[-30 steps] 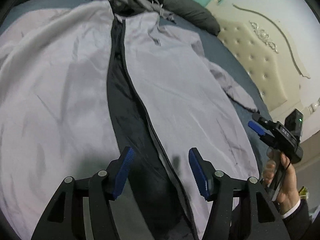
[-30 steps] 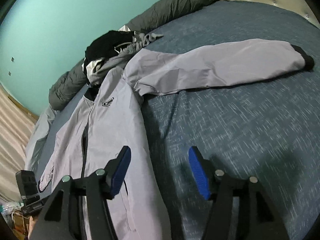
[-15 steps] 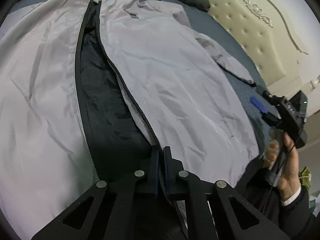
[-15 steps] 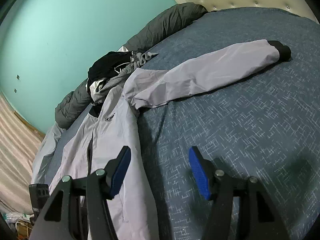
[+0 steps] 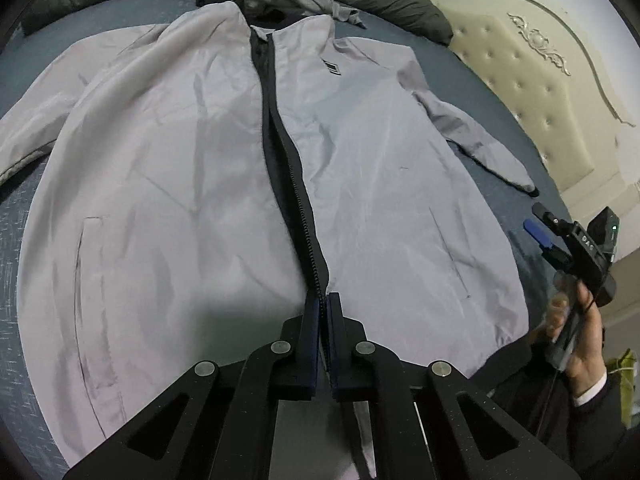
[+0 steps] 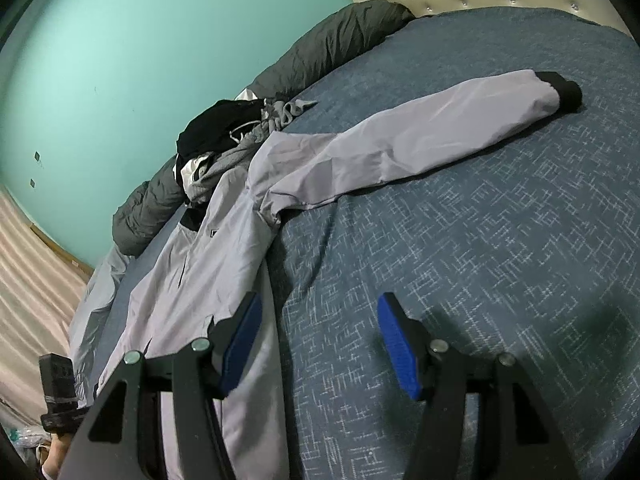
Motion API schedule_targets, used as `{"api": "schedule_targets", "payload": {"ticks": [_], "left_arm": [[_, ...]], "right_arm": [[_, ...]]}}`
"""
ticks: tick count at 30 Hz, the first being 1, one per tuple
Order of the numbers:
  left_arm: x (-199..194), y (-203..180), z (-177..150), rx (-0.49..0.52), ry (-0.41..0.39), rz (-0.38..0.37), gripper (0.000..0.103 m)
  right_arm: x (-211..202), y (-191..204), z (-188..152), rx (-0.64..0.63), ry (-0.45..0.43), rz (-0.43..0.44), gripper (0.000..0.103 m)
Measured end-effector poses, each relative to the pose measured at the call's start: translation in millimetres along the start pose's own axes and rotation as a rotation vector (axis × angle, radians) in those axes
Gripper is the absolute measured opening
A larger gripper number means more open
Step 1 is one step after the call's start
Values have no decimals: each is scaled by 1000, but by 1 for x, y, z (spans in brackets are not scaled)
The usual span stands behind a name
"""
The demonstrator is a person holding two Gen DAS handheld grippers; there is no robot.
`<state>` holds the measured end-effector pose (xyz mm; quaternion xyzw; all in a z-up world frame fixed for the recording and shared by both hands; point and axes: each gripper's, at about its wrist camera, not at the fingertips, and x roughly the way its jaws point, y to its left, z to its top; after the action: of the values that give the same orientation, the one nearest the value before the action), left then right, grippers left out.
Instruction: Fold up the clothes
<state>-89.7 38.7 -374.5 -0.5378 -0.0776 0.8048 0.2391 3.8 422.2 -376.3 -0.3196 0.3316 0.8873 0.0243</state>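
two tongs differed: the left tongs (image 5: pixel 323 312) had just clamped the jacket (image 5: pixel 168 184) zipper edge (image 5: pixel 298 216) ahead, while the right tongs (image 6: pixel 320 344) gaped empty.

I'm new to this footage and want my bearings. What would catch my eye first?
A large grey jacket lies spread front-up across the blue bed, one sleeve stretched toward the headboard. The left tongs are shut on the jacket's dark zipper edge at the hem, while the right tongs hover open over the bed beside it.
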Motion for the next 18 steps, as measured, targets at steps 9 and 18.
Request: {"api": "schedule_targets", "payload": {"ticks": [9,18], "left_arm": [[9,-12,-1,37,39,-8,4],[-31,7,-3,-12,-3,12,21]], "right_arm": [[13,11,-6,-32,66,46,61],[16,58,-16,-120,267,134,61]]}}
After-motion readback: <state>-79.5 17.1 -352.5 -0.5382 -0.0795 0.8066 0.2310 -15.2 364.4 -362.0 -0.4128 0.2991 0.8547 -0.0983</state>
